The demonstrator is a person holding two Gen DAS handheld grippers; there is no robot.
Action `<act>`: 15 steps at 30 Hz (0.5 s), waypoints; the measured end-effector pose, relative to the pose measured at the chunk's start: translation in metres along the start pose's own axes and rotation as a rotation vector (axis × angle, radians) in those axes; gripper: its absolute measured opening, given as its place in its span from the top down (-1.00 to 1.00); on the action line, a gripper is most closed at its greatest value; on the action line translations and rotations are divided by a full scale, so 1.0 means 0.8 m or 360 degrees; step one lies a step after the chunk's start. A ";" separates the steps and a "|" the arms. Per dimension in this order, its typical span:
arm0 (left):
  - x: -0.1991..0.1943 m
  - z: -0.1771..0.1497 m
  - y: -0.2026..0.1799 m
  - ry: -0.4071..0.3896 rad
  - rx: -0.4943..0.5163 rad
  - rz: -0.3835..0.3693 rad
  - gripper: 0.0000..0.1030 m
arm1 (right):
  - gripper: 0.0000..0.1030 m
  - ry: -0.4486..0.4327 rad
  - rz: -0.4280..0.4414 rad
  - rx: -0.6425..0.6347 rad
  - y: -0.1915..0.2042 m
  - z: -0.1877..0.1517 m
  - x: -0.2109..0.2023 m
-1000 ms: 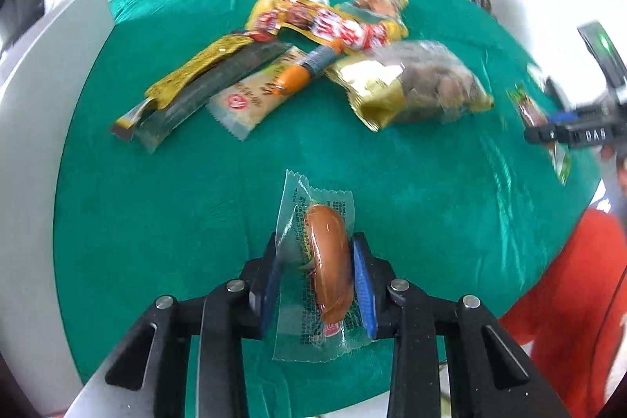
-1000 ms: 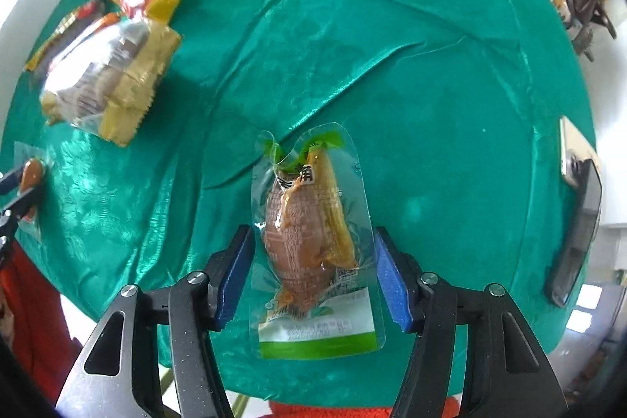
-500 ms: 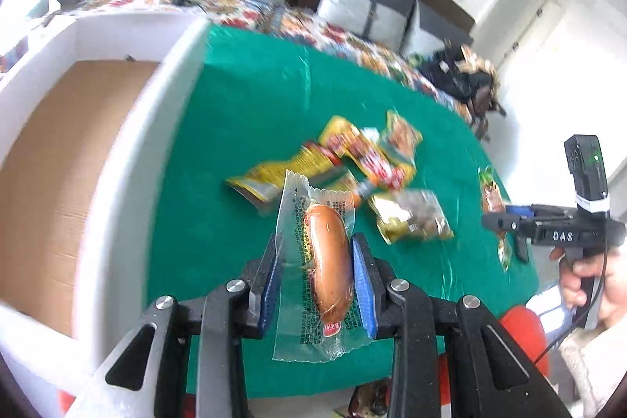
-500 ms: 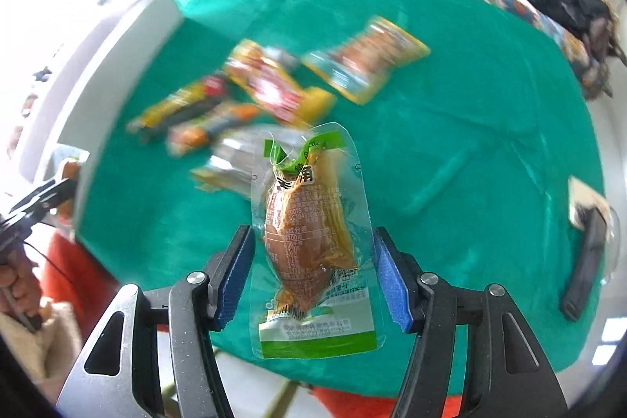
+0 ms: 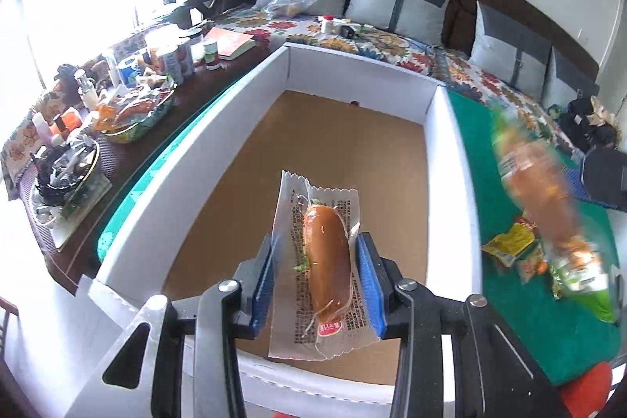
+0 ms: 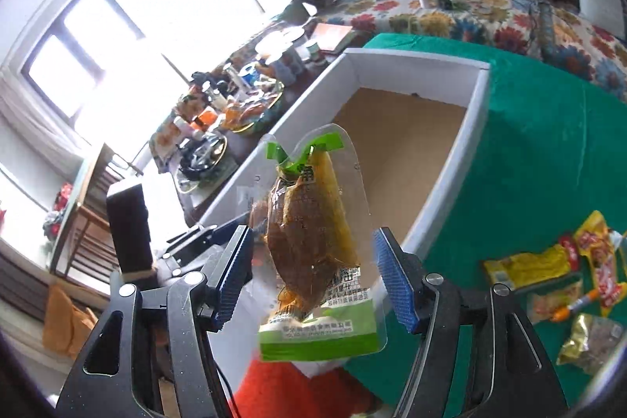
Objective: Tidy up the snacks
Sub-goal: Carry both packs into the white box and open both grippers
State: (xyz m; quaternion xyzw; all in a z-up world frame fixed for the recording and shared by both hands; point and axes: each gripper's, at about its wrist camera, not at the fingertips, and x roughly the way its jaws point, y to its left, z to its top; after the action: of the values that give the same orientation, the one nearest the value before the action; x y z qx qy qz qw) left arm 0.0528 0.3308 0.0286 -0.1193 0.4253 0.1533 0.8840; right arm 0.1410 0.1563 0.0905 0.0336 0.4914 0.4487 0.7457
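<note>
My left gripper (image 5: 316,241) hangs over the white cardboard box (image 5: 450,151). Its jaws are opening. A clear-wrapped sausage packet (image 5: 327,273) sits between the blue pads with a gap on each side. My right gripper (image 6: 312,236) is near the box's (image 6: 476,112) front corner, its jaws opening too. A brown meat snack in a clear packet with a green label (image 6: 313,249) hangs loose between its pads. In the left wrist view that packet (image 5: 548,198) shows as a blur at the right.
Several snack packets (image 6: 529,265) lie on the green tablecloth (image 6: 548,128) right of the box. A cluttered dark side table (image 5: 129,104) stands left of the box, and a sofa with grey cushions (image 5: 399,2) behind. A person's red garment (image 6: 282,394) is below.
Both grippers swung left and up from over the green cloth to the box. Both pairs of jaws have widened, and the pads no longer press on the packets.
</note>
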 end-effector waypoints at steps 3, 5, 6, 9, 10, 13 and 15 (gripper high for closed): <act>0.009 -0.013 0.007 0.0024 -0.0019 0.0096 -0.17 | -0.43 -0.0053 -0.0012 0.0096 -0.020 -0.007 -0.002; 0.006 -0.021 0.004 0.0000 -0.0058 0.0066 -0.38 | -0.43 -0.0100 -0.0046 0.0135 -0.040 -0.016 -0.019; -0.002 -0.023 0.000 -0.0015 -0.0067 0.0040 -0.45 | -0.43 -0.0130 -0.0099 0.0142 -0.053 -0.023 -0.029; -0.019 -0.028 -0.037 -0.0045 -0.0037 -0.0103 -0.52 | -0.43 -0.0236 -0.0321 0.0117 -0.113 -0.058 -0.065; -0.022 -0.032 -0.057 -0.0048 -0.0009 -0.0169 -0.52 | -0.43 -0.0272 -0.0432 0.0112 -0.141 -0.079 -0.080; -0.036 -0.049 -0.131 -0.0039 0.0132 -0.0385 -0.62 | -0.43 -0.0373 -0.0766 0.0132 -0.217 -0.148 -0.126; -0.035 -0.066 -0.185 -0.0005 0.0255 -0.0499 -0.72 | -0.43 -0.0458 -0.1013 0.0197 -0.268 -0.201 -0.160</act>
State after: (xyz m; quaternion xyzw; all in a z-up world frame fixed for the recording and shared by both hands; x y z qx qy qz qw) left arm 0.0534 0.1715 0.0305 -0.1131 0.4109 -0.0208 0.9044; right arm 0.1402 -0.1238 -0.0075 -0.0134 0.3934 0.1539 0.9063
